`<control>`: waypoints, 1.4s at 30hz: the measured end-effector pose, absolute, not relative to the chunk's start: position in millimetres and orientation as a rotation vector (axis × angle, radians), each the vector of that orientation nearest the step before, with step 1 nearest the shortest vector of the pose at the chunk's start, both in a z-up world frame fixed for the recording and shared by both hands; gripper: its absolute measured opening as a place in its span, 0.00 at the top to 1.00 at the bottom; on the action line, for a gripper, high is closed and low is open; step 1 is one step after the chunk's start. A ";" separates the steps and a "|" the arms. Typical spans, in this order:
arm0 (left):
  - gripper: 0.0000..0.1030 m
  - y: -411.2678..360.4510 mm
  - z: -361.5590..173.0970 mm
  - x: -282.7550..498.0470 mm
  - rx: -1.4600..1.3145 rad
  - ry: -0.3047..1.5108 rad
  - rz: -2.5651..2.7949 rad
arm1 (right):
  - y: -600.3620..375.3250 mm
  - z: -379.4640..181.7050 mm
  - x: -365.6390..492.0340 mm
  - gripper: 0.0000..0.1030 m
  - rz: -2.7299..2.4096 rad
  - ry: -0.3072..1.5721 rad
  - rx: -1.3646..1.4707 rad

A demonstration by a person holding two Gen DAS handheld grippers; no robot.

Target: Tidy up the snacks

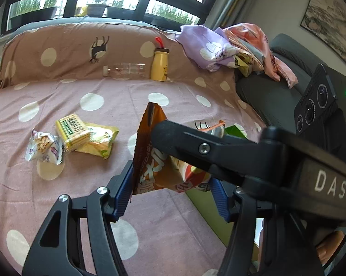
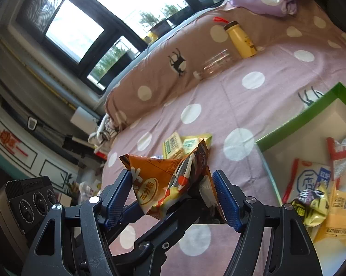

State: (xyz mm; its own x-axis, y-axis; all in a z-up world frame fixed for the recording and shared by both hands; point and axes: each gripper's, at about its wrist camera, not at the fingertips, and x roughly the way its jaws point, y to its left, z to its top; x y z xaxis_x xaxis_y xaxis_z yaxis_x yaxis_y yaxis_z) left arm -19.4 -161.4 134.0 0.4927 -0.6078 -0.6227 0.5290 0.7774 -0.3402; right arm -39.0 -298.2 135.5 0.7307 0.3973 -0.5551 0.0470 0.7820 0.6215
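Observation:
An orange snack bag (image 1: 149,161) hangs above the pink dotted bedspread (image 1: 85,188), gripped from two sides. My left gripper (image 1: 171,184) is shut on it, blue pads pressing its lower edges. A finger of the right gripper (image 1: 184,142) crosses over the bag from the right. In the right wrist view my right gripper (image 2: 173,195) is shut on the same bag (image 2: 163,179). A green-rimmed box (image 2: 311,112) at the right holds several packets. A white packet (image 1: 44,147) and yellow-green cracker packs (image 1: 80,135) lie on the bed to the left.
A yellow bottle (image 1: 159,65) and a clear plastic bottle (image 1: 126,70) rest against the brown pillow (image 1: 57,53) at the back. Purple and pink cloths (image 1: 207,46) are piled on a dark seat (image 1: 276,92) at the right. The bed's left edge drops to the floor (image 2: 90,184).

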 end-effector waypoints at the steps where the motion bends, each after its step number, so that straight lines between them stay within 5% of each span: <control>1: 0.40 -166.5 134.3 -19.1 -0.098 0.799 -0.698 | -302.3 135.0 -40.1 0.27 0.202 0.734 0.662; 42: 0.43 -303.5 87.8 -19.0 0.023 0.995 -0.915 | -426.2 88.2 -78.8 0.27 -0.150 0.780 0.850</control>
State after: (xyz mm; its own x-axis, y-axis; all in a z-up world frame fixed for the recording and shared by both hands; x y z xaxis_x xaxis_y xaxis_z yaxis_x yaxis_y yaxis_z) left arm -19.0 -303.5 87.8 0.2177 -0.6507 -0.7275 0.6703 0.6415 -0.3731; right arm -78.8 -426.2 88.2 0.7188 0.1770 -0.6723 0.4141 0.6678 0.6186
